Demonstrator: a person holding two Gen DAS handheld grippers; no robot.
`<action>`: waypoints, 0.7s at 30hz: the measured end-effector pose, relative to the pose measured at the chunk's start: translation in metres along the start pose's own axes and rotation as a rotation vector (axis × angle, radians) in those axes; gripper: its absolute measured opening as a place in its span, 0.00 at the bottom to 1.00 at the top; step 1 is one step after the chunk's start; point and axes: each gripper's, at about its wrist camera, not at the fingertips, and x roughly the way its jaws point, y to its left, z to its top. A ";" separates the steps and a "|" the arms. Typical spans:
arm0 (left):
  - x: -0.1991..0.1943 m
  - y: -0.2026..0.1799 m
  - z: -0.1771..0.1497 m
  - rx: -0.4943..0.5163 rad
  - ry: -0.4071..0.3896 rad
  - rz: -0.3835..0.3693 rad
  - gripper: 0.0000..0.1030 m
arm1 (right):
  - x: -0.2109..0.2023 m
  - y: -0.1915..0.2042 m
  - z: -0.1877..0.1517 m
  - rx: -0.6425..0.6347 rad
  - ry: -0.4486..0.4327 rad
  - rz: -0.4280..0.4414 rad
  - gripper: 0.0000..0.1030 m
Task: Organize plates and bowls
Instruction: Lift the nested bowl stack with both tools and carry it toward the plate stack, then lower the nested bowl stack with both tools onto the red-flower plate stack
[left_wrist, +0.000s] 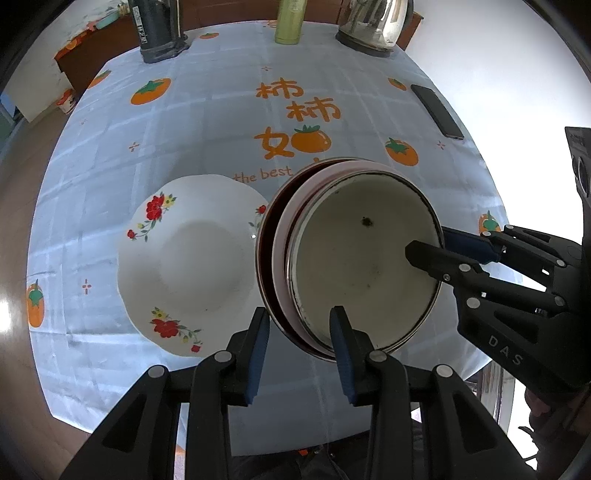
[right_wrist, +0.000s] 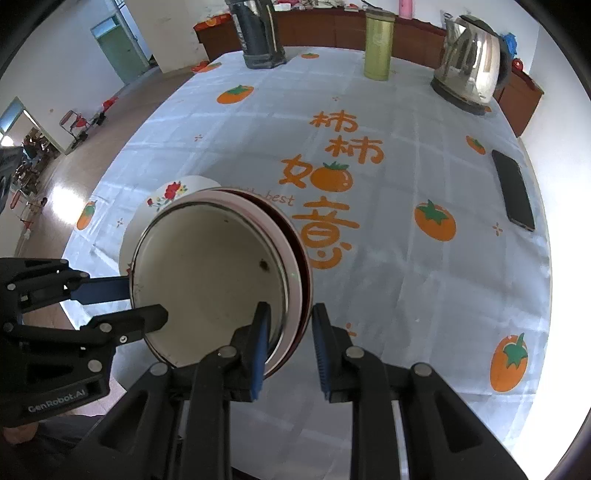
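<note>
A stack of round bowls (left_wrist: 354, 254), cream enamel inside with pink and dark red rims, is held tilted above the table. My left gripper (left_wrist: 300, 350) straddles its near rim, one finger on each side. My right gripper (left_wrist: 428, 245) straddles the right rim; in the right wrist view it (right_wrist: 289, 347) spans the same stack (right_wrist: 214, 269), with the left gripper (right_wrist: 147, 299) on the far edge. A white plate (left_wrist: 192, 266) with red flowers lies flat on the table to the left, partly hidden behind the stack in the right wrist view (right_wrist: 173, 192).
The table has a pale cloth (right_wrist: 406, 277) printed with orange persimmons. At the far edge stand a dark flask (right_wrist: 258, 33), a green tumbler (right_wrist: 377, 44) and a steel kettle (right_wrist: 471, 74). A black phone (right_wrist: 513, 190) lies at the right side.
</note>
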 end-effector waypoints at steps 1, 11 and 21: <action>-0.001 0.001 0.000 -0.003 0.000 0.001 0.35 | 0.000 0.001 0.000 -0.002 -0.001 0.001 0.22; -0.007 0.019 -0.006 -0.035 -0.005 0.014 0.35 | 0.003 0.019 0.008 -0.033 -0.001 0.017 0.22; -0.011 0.040 -0.011 -0.069 -0.006 0.022 0.35 | 0.010 0.040 0.017 -0.072 0.009 0.030 0.22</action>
